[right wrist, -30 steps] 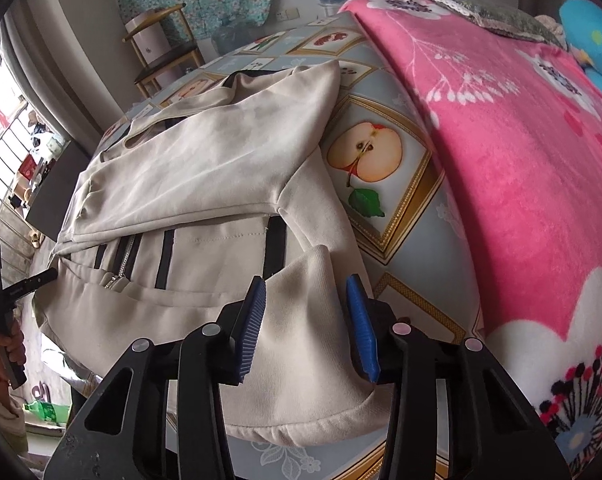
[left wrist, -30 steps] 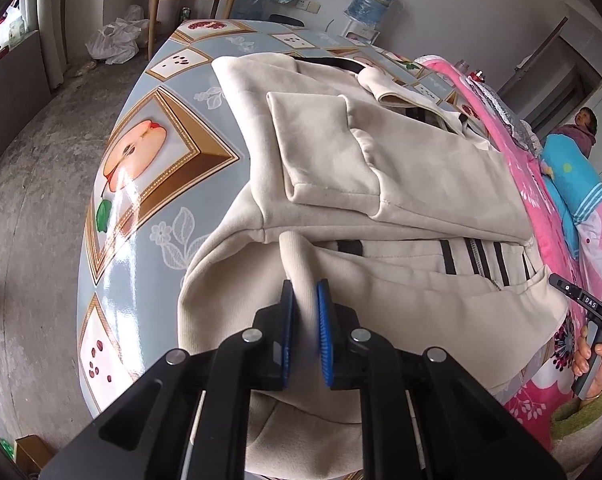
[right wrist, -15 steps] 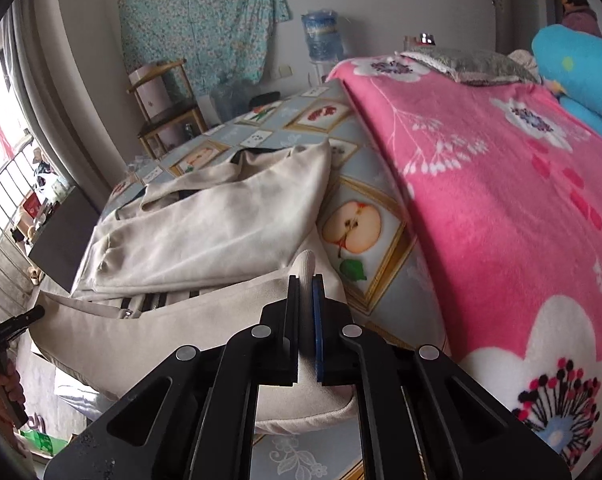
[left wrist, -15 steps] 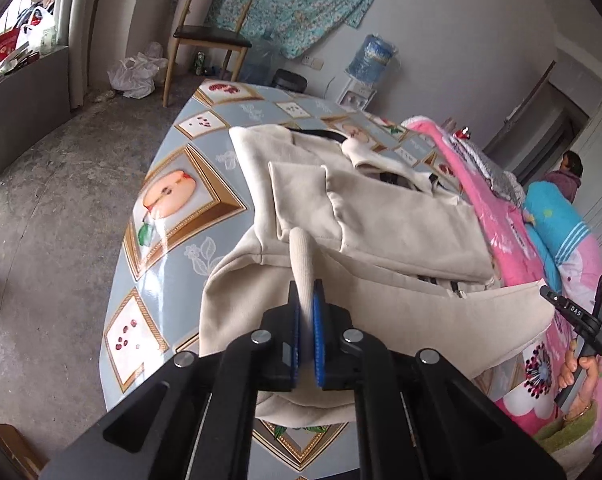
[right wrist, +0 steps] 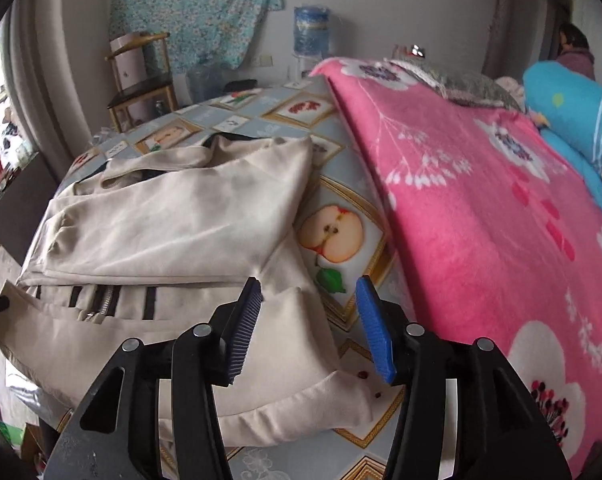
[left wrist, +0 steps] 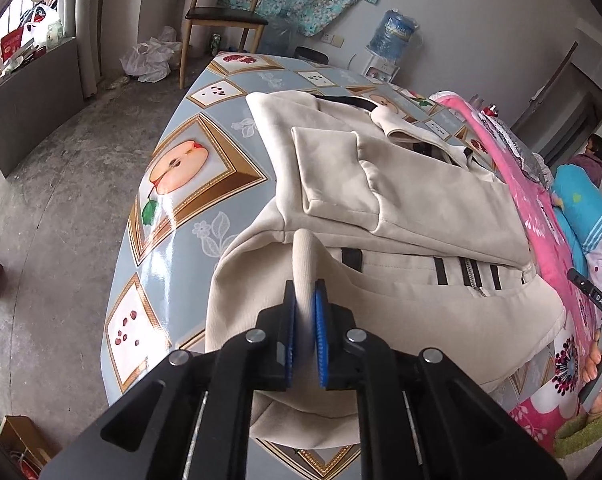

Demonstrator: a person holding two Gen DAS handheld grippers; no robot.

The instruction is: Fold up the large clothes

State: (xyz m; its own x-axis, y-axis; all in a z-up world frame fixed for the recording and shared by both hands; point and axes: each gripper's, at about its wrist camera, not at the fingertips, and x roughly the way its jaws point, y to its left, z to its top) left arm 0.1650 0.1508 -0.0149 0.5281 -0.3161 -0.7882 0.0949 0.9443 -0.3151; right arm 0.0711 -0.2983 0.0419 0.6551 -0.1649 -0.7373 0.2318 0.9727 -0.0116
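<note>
A large beige jacket (left wrist: 401,200) with black stripes and a zip lies partly folded on the fruit-print table (left wrist: 173,168). My left gripper (left wrist: 304,292) pinches a raised fold of its near hem; the jaws are opening slightly, but the pads still press on the cloth. In the right wrist view, the jacket (right wrist: 173,220) lies flat. My right gripper (right wrist: 309,280) hovers over its near right corner. Those jaws are opening wide, with the cloth below them and not pressed. The right gripper (left wrist: 593,300) also shows at the left view's edge, held in a hand.
A pink flowered blanket (right wrist: 481,220) covers the table's right part, with a blue pillow (right wrist: 573,112) beyond. A wooden chair (left wrist: 221,16) and a water bottle (left wrist: 397,32) stand behind the table. A person (left wrist: 589,156) is at the far right doorway.
The right gripper closed on the hem corner, then opened again, and the corner now lies on the table. The left gripper tightened on its fold and rose a little.
</note>
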